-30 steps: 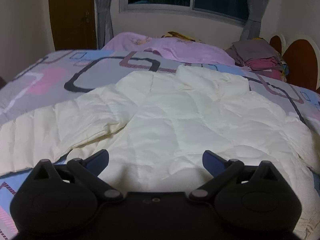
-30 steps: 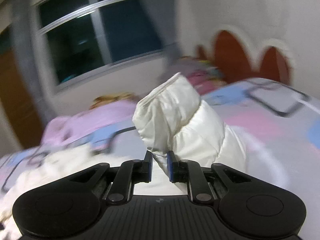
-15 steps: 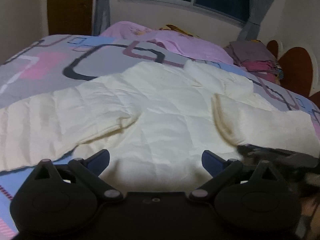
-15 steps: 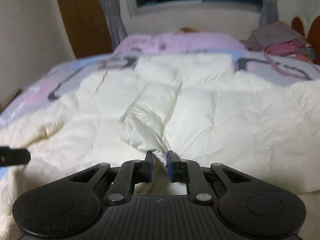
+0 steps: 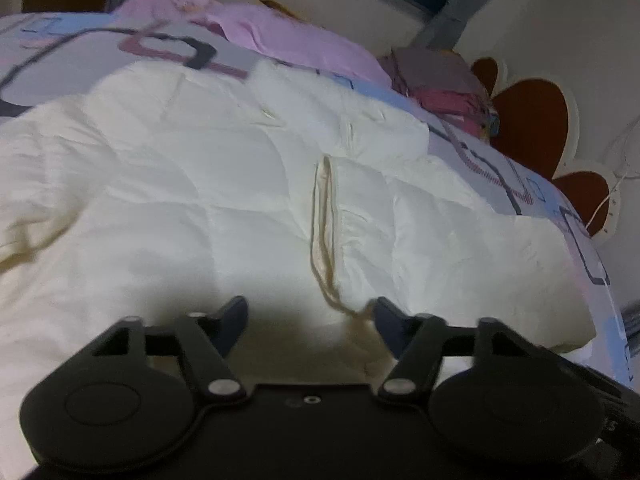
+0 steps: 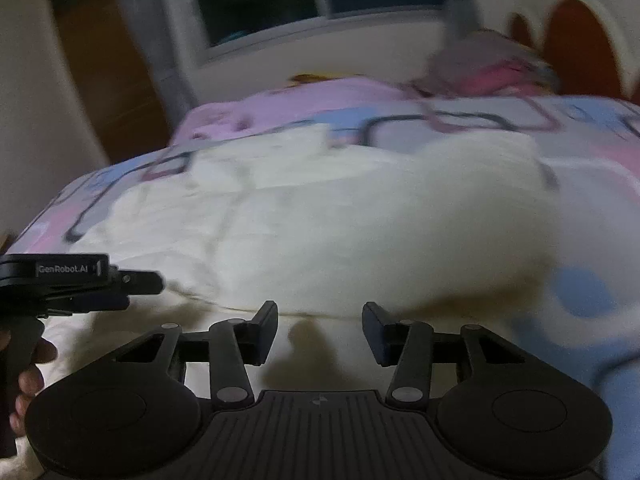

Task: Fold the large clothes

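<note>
Both tongs spread, gripping nothing. Jacket (image 5: 248,200) flat on bed (image 5: 520,176), at 12 o'clock of left tongs (image 5: 310,312) and right tongs (image 6: 320,318); sleeve cuff (image 5: 326,220) at left's 12.

Left tongs (image 5: 308,312) and right tongs (image 6: 319,320) both spread wide, level, nothing between their fingers.

Jacket (image 5: 248,184) on bedspread (image 5: 520,176), pillow (image 5: 296,36) behind.

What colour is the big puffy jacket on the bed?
Cream white; the puffy jacket shows best in the left wrist view.
</note>
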